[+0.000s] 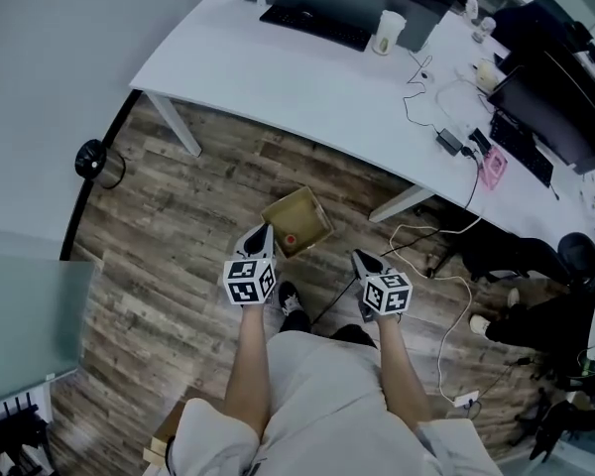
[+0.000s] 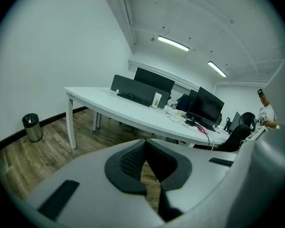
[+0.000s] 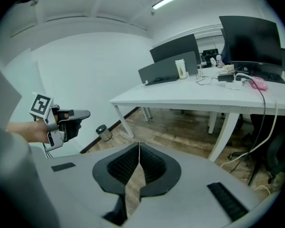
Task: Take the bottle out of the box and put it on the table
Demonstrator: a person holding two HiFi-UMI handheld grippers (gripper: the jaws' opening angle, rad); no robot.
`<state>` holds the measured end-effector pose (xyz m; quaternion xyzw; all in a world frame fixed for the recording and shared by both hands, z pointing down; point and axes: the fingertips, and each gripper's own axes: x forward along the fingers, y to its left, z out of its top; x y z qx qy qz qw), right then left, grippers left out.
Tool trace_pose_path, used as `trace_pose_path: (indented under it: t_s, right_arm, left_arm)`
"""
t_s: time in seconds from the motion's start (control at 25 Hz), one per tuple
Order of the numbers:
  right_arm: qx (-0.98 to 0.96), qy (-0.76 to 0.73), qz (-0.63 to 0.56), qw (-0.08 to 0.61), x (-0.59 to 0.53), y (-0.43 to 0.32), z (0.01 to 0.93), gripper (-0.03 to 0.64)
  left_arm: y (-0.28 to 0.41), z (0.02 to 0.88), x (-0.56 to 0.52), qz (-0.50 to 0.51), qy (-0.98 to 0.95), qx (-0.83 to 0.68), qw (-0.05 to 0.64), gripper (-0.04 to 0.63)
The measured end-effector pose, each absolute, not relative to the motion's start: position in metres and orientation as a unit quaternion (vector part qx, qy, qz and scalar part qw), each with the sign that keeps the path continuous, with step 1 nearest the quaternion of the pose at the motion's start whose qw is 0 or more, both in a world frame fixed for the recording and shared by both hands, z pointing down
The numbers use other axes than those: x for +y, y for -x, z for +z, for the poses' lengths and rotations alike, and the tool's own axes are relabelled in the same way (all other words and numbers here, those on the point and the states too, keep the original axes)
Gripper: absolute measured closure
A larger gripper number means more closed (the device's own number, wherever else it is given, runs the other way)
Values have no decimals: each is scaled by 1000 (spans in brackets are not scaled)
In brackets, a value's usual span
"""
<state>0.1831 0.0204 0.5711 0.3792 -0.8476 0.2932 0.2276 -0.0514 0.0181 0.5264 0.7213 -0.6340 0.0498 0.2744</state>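
Note:
An open cardboard box (image 1: 297,220) lies on the wooden floor just ahead of my feet. A small red round top (image 1: 290,239) shows inside it; the rest of the bottle is too small to make out. My left gripper (image 1: 260,238) hangs at the box's near left edge, its jaws shut and empty (image 2: 145,144). My right gripper (image 1: 361,262) is a little right of the box, shut with nothing between its pads (image 3: 139,146). The left gripper (image 3: 61,122) also shows at the left of the right gripper view. The white table (image 1: 307,77) stands beyond the box.
The table (image 2: 133,113) (image 3: 204,99) carries monitors, a keyboard, a white cup (image 1: 387,32) and cables. A small bin (image 1: 91,159) stands by the wall. Cables (image 1: 446,296) trail on the floor to the right, near a seated person's legs (image 1: 531,315).

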Motion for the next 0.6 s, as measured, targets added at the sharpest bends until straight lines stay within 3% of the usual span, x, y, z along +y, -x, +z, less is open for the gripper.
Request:
trace_pose_path:
  t_s: [0.32, 0.6]
  right_arm:
    - [-817, -418, 306, 253, 28, -217, 587, 575]
    - [-834, -359, 286, 307, 5, -186, 611, 575]
  left_arm:
    - [67, 554, 15, 50, -715, -629, 299, 580]
    - [70, 578, 21, 19, -703, -635, 320, 581]
